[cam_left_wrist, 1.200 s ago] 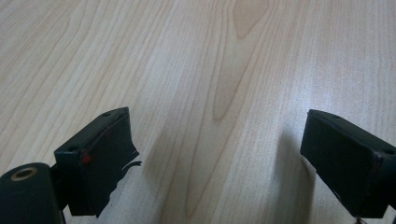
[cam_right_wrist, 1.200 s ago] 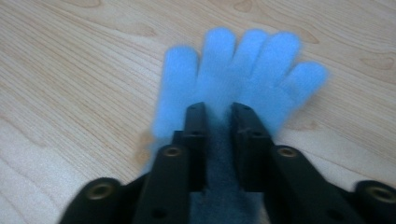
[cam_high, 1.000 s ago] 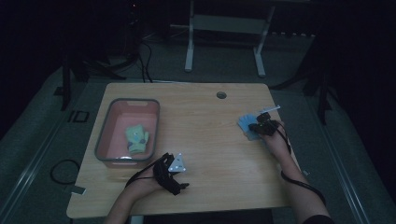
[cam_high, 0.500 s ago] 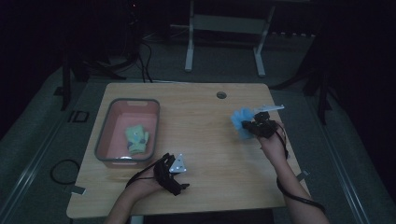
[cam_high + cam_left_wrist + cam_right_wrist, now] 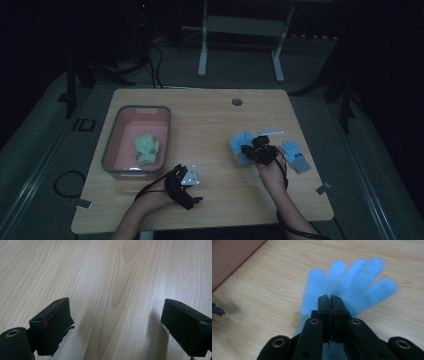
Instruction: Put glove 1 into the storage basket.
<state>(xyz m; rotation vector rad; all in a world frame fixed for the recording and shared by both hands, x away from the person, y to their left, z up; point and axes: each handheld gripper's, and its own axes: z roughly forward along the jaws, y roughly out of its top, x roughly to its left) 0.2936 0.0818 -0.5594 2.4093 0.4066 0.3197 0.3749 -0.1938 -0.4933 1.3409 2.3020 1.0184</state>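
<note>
Blue glove [image 5: 352, 287] | pinched in right tongs [image 5: 329, 300], fingers hanging ahead | left tongs [image 5: 117, 322] spread over table [image 5: 125, 270]

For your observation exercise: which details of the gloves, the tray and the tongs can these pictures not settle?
- Blue glove, right gripper view: blurred; its cuff is hidden behind the shut right tongs.
- Second blue glove, high view: too dim and small for detail.
- Pale item in the pink tray, high view: too small to identify.
- Left tongs, left gripper view: bodies cut off by the bottom edge.

Light blue glove [image 5: 352, 287]; pink bin [image 5: 136, 142]; glove inside [image 5: 146, 150] seemingly yellow-green.
</note>
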